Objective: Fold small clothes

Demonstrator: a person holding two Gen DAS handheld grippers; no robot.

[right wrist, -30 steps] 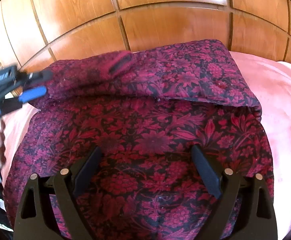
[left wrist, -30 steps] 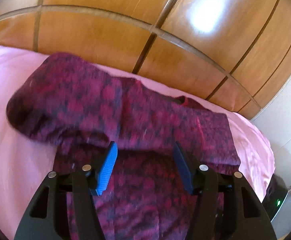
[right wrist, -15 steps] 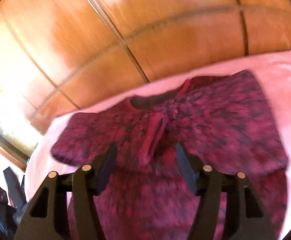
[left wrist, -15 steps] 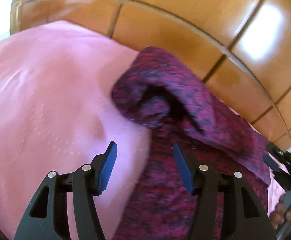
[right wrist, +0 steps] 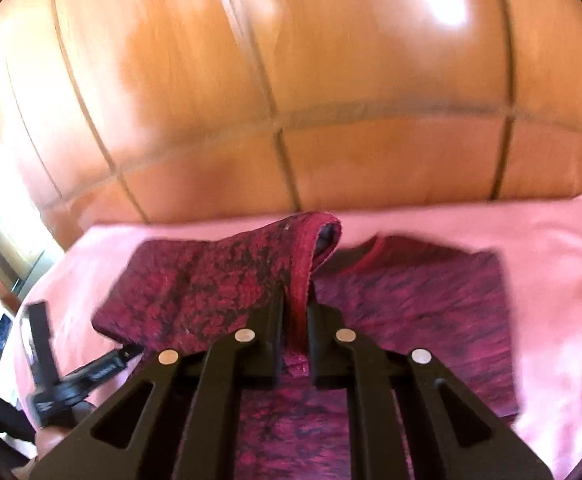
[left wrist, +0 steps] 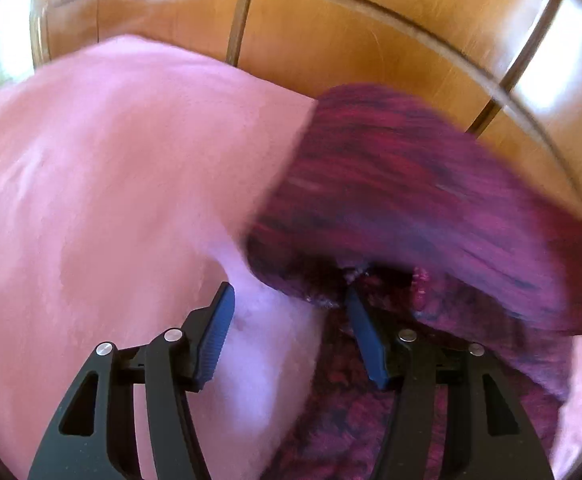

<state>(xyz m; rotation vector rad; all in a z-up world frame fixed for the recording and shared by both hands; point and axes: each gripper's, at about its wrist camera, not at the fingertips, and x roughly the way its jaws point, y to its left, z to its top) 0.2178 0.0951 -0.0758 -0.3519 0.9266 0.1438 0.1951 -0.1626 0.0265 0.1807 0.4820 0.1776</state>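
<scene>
Since the earlier frame, the right claw (right wrist: 295,312) has just closed and now pinches a raised fold of the garment (right wrist: 219,292), where a second ago its jaws stood wide over flat cloth. The left claw's view has swung from the garment's middle to its edge beside bare sheet.

Garment: a small top in dark red with a black floral print, lying on a pink sheet (right wrist: 551,264). It has a red-trimmed edge (right wrist: 303,264), and that trim is what rises in a peak between the right claw's jaws. To the right of the peak the cloth lies flat.

Left claw (left wrist: 287,300): jaws spread about halfway, nothing between the pads. Its right finger is at the edge of a rolled-over portion of the garment (left wrist: 431,208); contact cannot be confirmed because of blur. Its left finger is over the pink sheet (left wrist: 91,200).

Right wrist view alone shows the lifted trim and the pinch, with the left claw low at the left of the picture, dark and blurred. Left wrist view alone shows the rolled edge from close by. Wood panelling (right wrist: 331,100) stands behind the sheet in both.
</scene>
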